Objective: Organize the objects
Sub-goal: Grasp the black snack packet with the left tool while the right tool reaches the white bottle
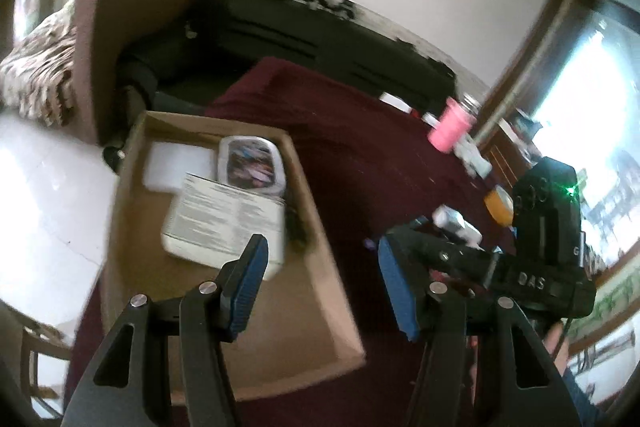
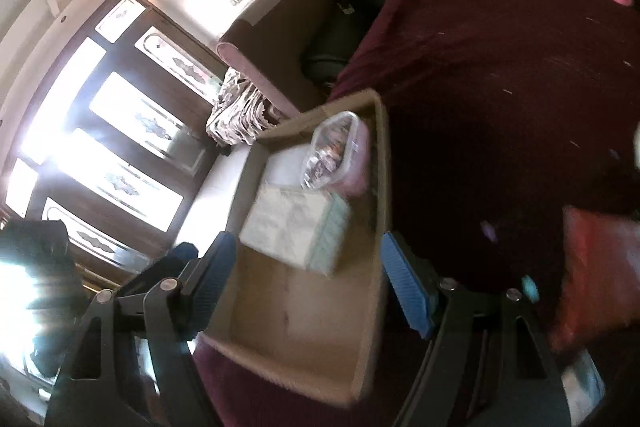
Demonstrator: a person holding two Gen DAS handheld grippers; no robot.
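Over the cardboard box point(image 1: 320, 279) — both tongs apparently empty.

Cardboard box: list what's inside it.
The cardboard box holds a white printed carton, a clear lidded container and a flat white item partly beneath them. What lies under these is hidden.

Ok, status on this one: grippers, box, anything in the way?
Left gripper open, empty. Right gripper open, empty. Cardboard box on maroon cloth holds a white carton and a clear container. Nothing blocking.
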